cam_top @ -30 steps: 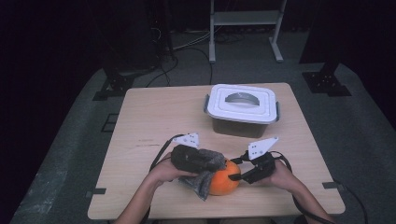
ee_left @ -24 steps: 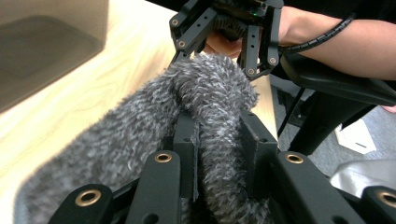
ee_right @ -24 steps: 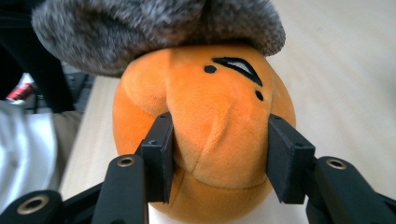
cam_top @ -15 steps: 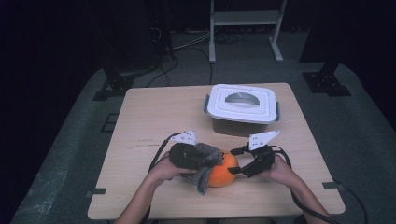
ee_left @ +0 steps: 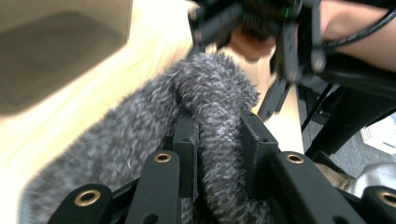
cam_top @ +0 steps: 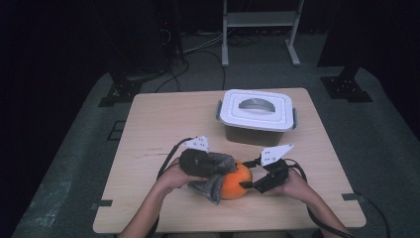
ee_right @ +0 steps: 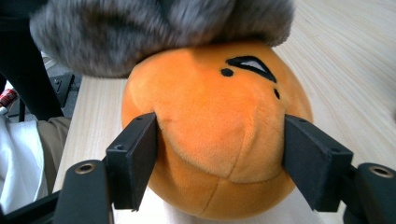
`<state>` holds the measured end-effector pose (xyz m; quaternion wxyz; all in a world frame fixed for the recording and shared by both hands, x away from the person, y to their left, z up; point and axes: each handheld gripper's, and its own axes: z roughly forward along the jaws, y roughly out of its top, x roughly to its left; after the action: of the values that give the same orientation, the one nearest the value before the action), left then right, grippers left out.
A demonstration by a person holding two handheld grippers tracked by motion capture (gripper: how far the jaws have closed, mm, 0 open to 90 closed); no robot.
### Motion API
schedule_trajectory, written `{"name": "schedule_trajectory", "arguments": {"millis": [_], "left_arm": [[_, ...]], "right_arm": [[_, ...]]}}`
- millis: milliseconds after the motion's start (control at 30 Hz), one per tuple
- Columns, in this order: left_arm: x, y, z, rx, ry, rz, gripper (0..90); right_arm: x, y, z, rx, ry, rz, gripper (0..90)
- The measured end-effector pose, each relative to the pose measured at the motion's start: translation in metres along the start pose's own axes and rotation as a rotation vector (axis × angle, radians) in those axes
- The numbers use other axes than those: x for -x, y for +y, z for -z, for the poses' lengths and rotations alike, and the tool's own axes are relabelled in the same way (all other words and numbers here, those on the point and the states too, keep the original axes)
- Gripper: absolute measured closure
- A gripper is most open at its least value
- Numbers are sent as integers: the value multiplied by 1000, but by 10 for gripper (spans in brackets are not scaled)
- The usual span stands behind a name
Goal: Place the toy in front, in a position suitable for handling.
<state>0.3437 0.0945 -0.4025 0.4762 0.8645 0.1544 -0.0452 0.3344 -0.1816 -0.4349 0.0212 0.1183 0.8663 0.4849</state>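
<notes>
High view: we see the wooden table (cam_top: 148,129) as the largest item. At roughly 1 o'clock from table centre sits the white-lidded container (cam_top: 257,111), lid on, with a grey arched handle recess on top. It stands well apart from both grippers.

Next down in size is the orange plush ball (cam_top: 236,181), near the table's 6 o'clock edge. It rests on the wood. The right gripper view shows a stitched black eye mark on its upper face.

The grey fuzzy cloth (cam_top: 216,171) is draped over the ball's top and its 9 o'clock side, touching it.

We hold the left gripper (cam_top: 198,161) at the ball's 9 o'clock. In the left gripper view its jaws are nearly closed and pinch a fold of the cloth (ee_left: 212,126) between the pads. The grip is firm, with fabric bulging above the jaws.

We hold the right gripper (cam_top: 250,184) at the ball's 3 o'clock, pointed toward 9 o'clock. In the right gripper view its jaws have just been opening and stand wide, straddling the ball (ee_right: 219,135). One pad sits at each flank of the plush. The 9 o'clock pad looks to be in contact with the surface. The 3 o'clock pad is right at the surface too. We cannot tell whether they press or merely touch.

Both forearms enter from the 6 o'clock edge, and a cable trails from each gripper.
</notes>
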Motion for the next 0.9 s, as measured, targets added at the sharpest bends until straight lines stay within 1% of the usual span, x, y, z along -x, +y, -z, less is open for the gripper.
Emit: {"name": "schedule_trajectory", "arguments": {"millis": [33,100,200,233,300,367,467,500,567,600,700,733,800,900], "left_arm": [[1,-2,-1,5,-5,5,707],[3,-6,-2,8,-32,16,708],[6,-7,-2,-15,-50,10,706],[7,-6,-2,-16,-54,12,704],[6,-3,1,-12,-58,-1,703],[5,0,5,7,-44,-3,703],[3,6,7,19,-19,-16,703],[2,8,7,27,-20,-12,703],[1,10,6,38,-33,-23,703],[1,11,4,38,-39,-27,703],[3,10,-5,11,-33,-37,703],[4,9,-6,11,-31,-38,704],[4,6,-6,-1,-20,-49,707],[3,1,0,-17,-8,-58,706]], "right_arm": [[2,2,1,3,14,-18,262],[2,4,1,12,33,-57,249],[0,4,-2,-13,35,-30,255],[-1,4,-3,-14,32,-23,261],[-2,1,-4,-6,30,-16,276],[-2,-1,-4,4,26,-16,290],[-1,-4,-4,12,25,-20,304],[-2,-4,-5,14,27,-15,306],[-2,-4,-5,13,33,-16,309],[-3,-3,-6,13,35,-14,310],[-3,-4,-7,11,35,-8,330],[-3,-4,-7,5,33,-8,347],[-4,-6,-6,-2,31,1,385],[-3,-8,-5,-4,32,14,425]]}}
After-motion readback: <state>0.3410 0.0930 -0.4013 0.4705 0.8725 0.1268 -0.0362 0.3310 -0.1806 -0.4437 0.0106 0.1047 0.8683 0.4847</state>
